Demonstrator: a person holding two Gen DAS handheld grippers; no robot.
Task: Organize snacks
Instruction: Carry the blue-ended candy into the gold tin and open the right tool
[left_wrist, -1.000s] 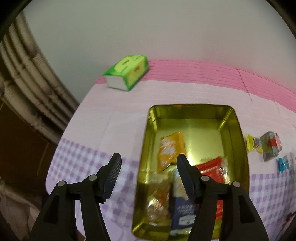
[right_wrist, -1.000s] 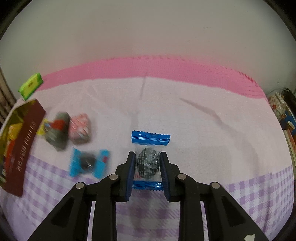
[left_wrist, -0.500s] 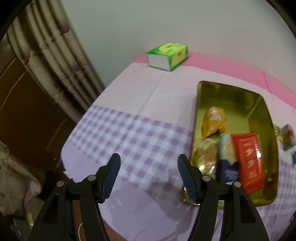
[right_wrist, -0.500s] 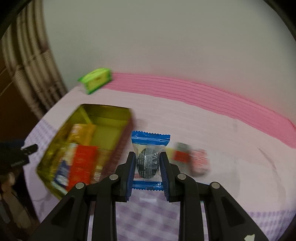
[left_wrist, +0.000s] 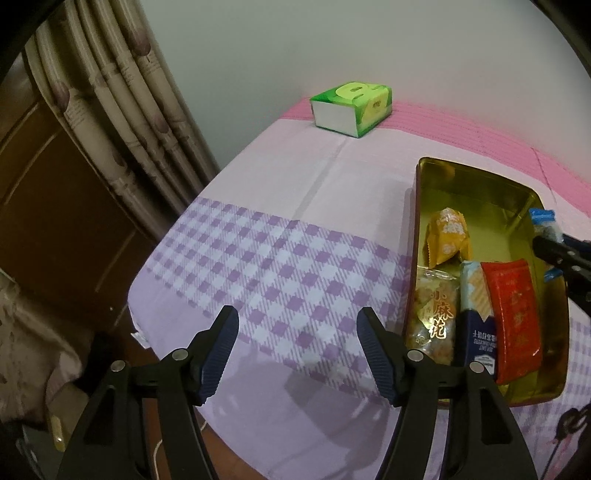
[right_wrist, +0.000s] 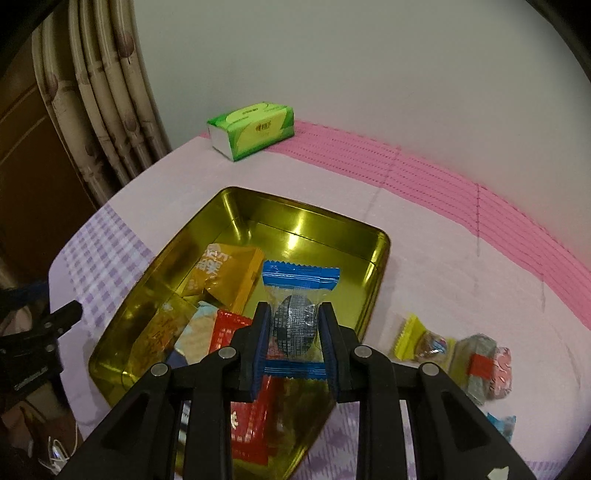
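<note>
My right gripper (right_wrist: 294, 328) is shut on a blue-ended clear candy wrapper (right_wrist: 299, 277) with a dark sweet inside, held above the gold tin (right_wrist: 382, 242). The tin holds an orange packet (right_wrist: 225, 273), a red packet (right_wrist: 229, 328) and several other snacks. In the left wrist view the tin (left_wrist: 419, 206) lies at the right with the same packets, and the right gripper with the candy (left_wrist: 543, 218) shows at its far rim. My left gripper (left_wrist: 297, 354) is open and empty over the checked cloth, left of the tin.
A green tissue pack (right_wrist: 251, 129) lies at the back by the wall; it also shows in the left wrist view (left_wrist: 351, 107). Loose wrapped sweets (right_wrist: 476, 362) lie right of the tin. Curtains (left_wrist: 122, 110) and the table's edge are on the left.
My right gripper carried the candy left from the open cloth to above the tin. My left gripper moved left and back, away from the tin, and stays open.
</note>
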